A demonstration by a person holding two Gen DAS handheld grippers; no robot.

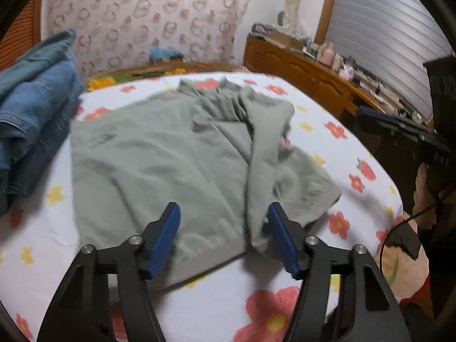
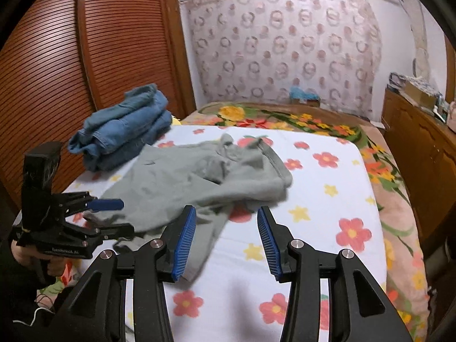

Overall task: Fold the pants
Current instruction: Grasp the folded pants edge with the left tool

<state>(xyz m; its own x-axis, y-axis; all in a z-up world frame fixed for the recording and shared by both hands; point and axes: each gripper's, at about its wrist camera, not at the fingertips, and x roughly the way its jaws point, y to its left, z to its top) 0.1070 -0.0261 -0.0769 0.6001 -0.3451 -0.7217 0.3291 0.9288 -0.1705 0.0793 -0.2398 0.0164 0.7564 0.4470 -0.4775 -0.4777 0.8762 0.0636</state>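
A: Where are the sage-green knit pants [image 1: 159,159] lying, and which way is their long axis running?

B: They are lying on the white bedsheet printed with red and yellow flowers [image 1: 367,154]. In the left wrist view the long axis is running from the near hem, just beyond the fingers, away toward the patterned pink headboard [image 1: 148,14]. One leg is lying crumpled and twisted across the right half, so the garment is sitting flat on the left and bunched on the right.

A: How is the left gripper [image 1: 225,213] posing?

B: It is hovering low over the near hem, pointing along the pants, its blue ribbed pads [image 1: 166,236] standing wide apart and gripping nothing.

A: And the right gripper [image 2: 226,213]?

B: It is hanging above the sheet beside the crumpled leg, fingers likewise spread and empty.

A: What else is lying nearby?

B: A stack of folded blue denim jeans [image 2: 125,128] is resting on the sheet left of the pants.
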